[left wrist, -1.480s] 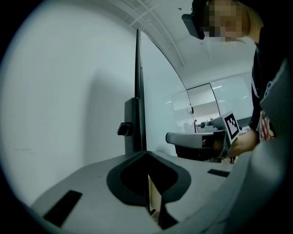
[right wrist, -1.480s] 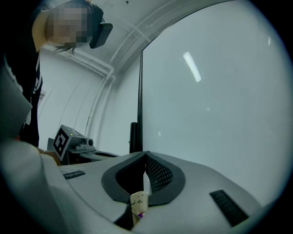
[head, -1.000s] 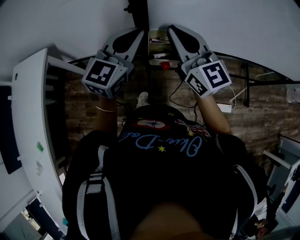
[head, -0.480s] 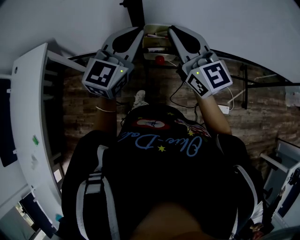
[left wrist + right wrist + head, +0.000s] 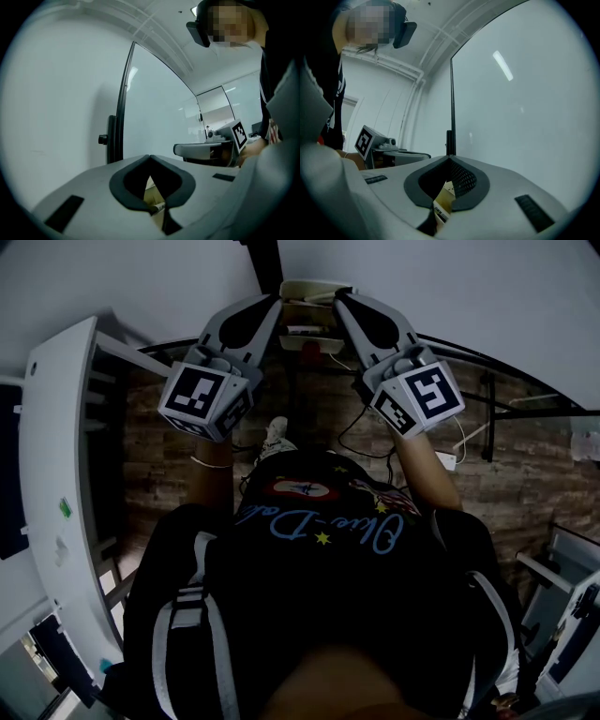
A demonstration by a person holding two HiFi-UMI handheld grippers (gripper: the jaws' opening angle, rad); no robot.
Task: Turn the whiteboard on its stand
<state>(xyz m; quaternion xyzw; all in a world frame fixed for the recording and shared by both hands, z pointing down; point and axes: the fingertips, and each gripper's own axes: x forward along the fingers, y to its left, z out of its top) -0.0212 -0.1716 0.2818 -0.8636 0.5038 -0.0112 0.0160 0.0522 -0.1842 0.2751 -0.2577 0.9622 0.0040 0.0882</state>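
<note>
I hold two grippers up in front of me, both aimed at the whiteboard (image 5: 525, 93), which stands upright straight ahead on its stand. My left gripper (image 5: 149, 157) is clenched. Its two jaws meet at the tips with nothing caught between them, and behind the tips there is one leaf-shaped gap. My right gripper (image 5: 450, 158) is the same, two jaws closed tip to tip and gripping nothing.

One black frame edge (image 5: 451, 93) of the board rises just beyond my right tips. In the left gripper view one black knob (image 5: 103, 139) sits beside that upright. I cannot tell whether either pair of tips touches the board.

From the head view, my two grippers converge on one pale tray (image 5: 323, 287) at the board's lower edge, one gripper on each side of it. The tray holds a few small things. One may be a marker, but the light is too dim to be sure.

Each gripper carries one cube: the left marker cube (image 5: 200, 399) and the right marker cube (image 5: 424, 395), two in all. One curved white panel (image 5: 52, 484) stands off to my left, above the wood-pattern floor (image 5: 525, 456).
</note>
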